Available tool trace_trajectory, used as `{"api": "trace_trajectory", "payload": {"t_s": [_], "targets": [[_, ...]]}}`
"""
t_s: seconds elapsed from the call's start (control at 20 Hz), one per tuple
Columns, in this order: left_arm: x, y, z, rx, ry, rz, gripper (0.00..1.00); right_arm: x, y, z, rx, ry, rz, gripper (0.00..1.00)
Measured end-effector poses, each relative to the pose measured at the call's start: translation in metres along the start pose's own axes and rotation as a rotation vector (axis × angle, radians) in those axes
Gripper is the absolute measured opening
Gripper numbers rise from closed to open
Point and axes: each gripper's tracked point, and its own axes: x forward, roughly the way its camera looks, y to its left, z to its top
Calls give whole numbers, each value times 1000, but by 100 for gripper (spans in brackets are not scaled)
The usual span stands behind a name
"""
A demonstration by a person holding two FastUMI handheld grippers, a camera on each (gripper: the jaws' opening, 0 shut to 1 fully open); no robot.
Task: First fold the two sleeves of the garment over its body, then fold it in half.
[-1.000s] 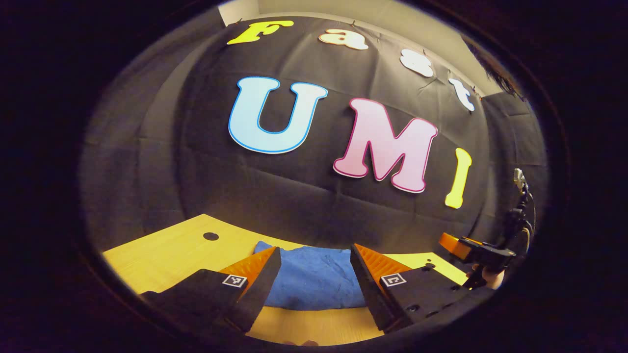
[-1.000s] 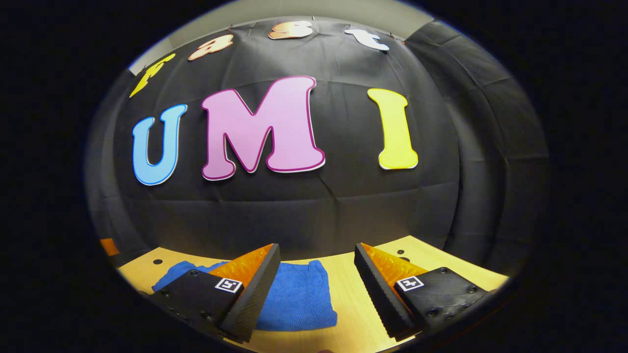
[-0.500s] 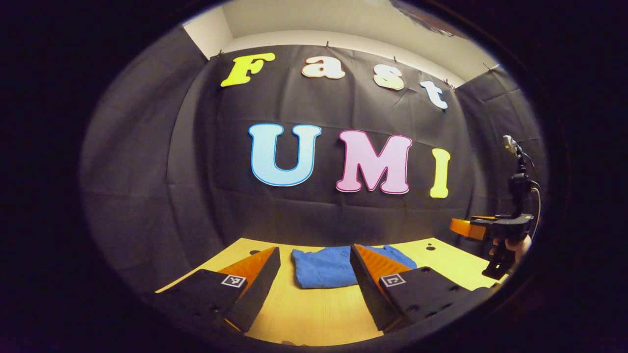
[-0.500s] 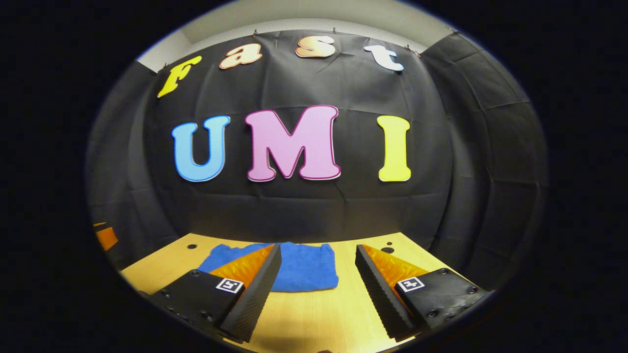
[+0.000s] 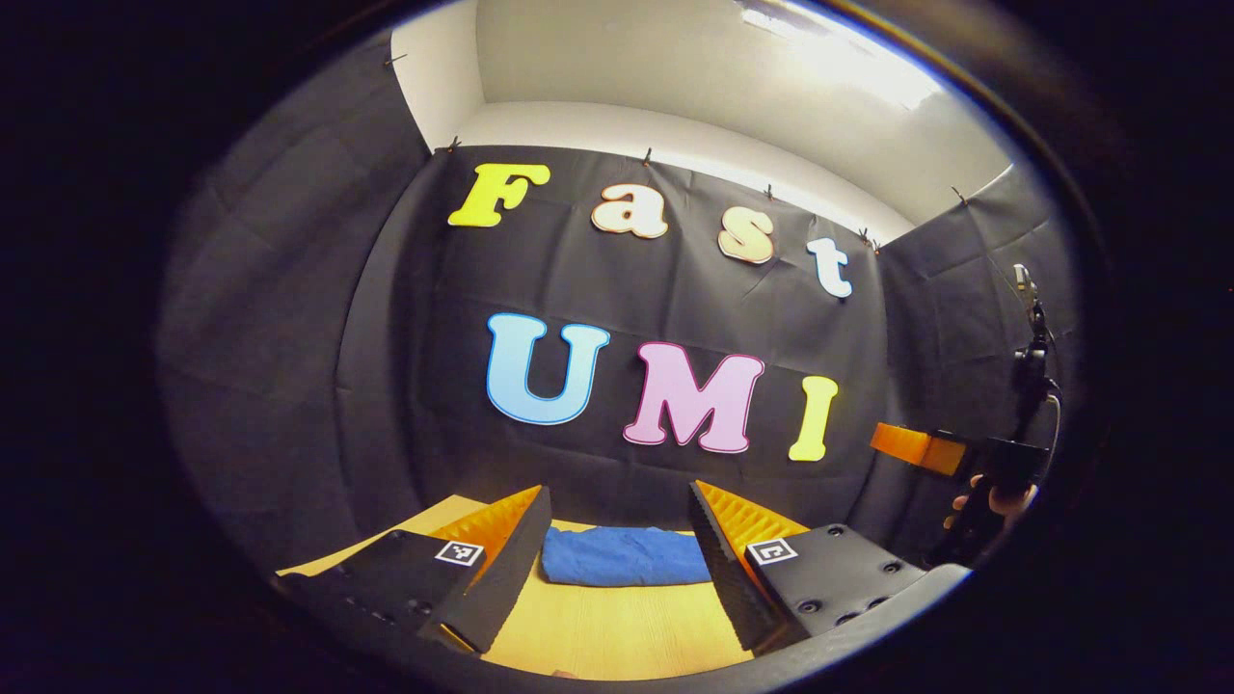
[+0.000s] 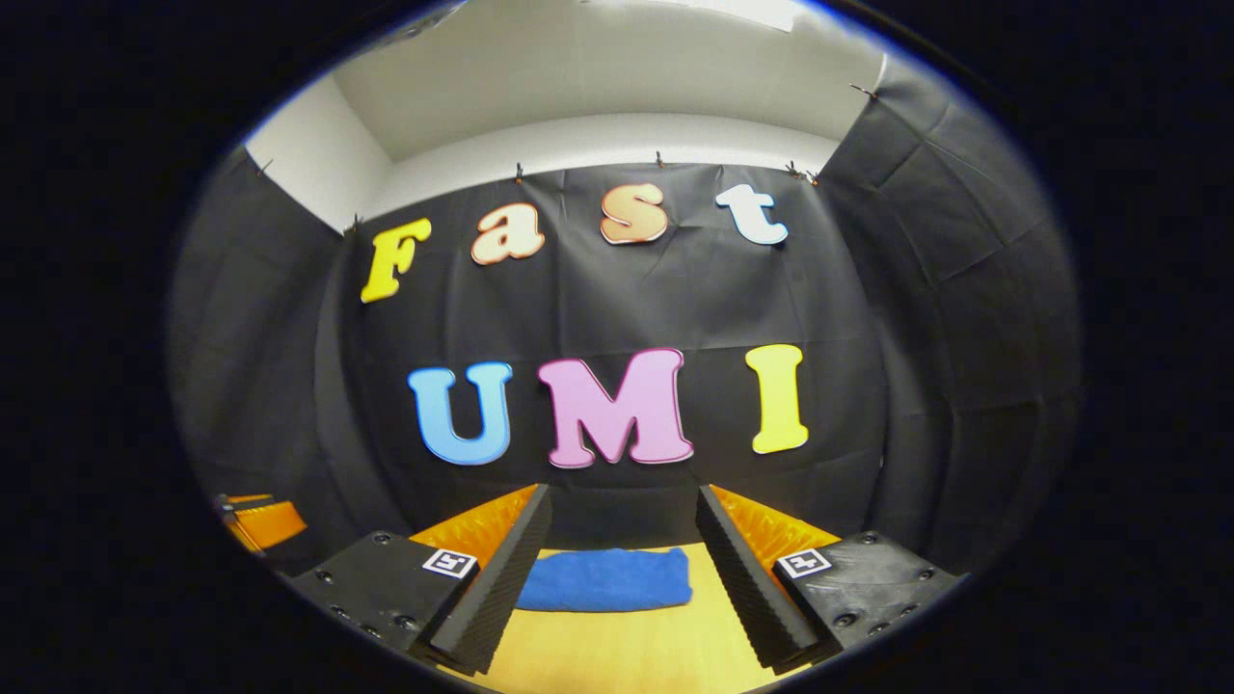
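The blue garment [image 5: 622,557] lies folded into a compact rectangle on the wooden table [image 5: 617,631]. It sits far ahead of my left gripper [image 5: 617,569], which is open and holds nothing. In the right gripper view the same blue garment [image 6: 605,580] rests flat on the table [image 6: 627,651], well beyond my right gripper [image 6: 622,569], whose fingers also stand apart and empty. Off to the right in the left gripper view, the right gripper [image 5: 930,450] is held up in a hand [image 5: 998,496]. The left gripper [image 6: 255,520] appears at the left edge of the right gripper view.
The black cloth wall [image 5: 675,318] closes the booth behind the table, with a pale ceiling [image 6: 598,87] above it. Both grippers are raised above and back from the table surface.
Both grippers have drawn back and tilted upward, away from the folded garment, which now looks smaller and farther off. The garment has stayed where it lay.
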Motion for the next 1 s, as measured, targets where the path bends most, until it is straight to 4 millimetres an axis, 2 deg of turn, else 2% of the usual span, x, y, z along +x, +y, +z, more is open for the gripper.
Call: {"api": "trace_trajectory", "payload": {"t_s": [0.2,0.25,0.3,0.4,0.45,0.5,0.55,0.6,0.65,0.75,0.8,0.95,1.0], "targets": [[1,-6,29,69,-59,-9,81,-10,17,-19,-22,68,55,97],[2,-9,31,77,-67,-13,81,-10,19,-22,-19,75,61,97],[0,-9,33,82,-70,-7,81,-11,20,-23,-14,78,62,89],[-4,-8,34,91,-70,8,81,-10,23,-24,-2,80,70,89],[-6,-8,35,94,-67,11,81,-9,24,-24,0,82,70,97],[-9,-7,35,96,-63,14,81,-9,23,-22,0,77,71,89],[-10,-5,35,97,-62,15,81,-8,25,-18,-4,61,73,97],[-12,-3,35,96,-62,18,81,-9,26,-15,-11,49,76,89],[-14,0,35,94,-59,20,81,-11,27,-17,-19,49,80,97],[-17,5,34,88,-46,33,81,-17,36,-18,-24,49,102,100],[-18,7,36,82,-49,38,81,-21,39,-15,-27,41,109,97],[-22,9,38,77,-60,41,81,-31,42,-10,-52,11,122,97],[-23,9,35,77,-51,41,81,-35,44,-11,-62,13,126,89]]}}
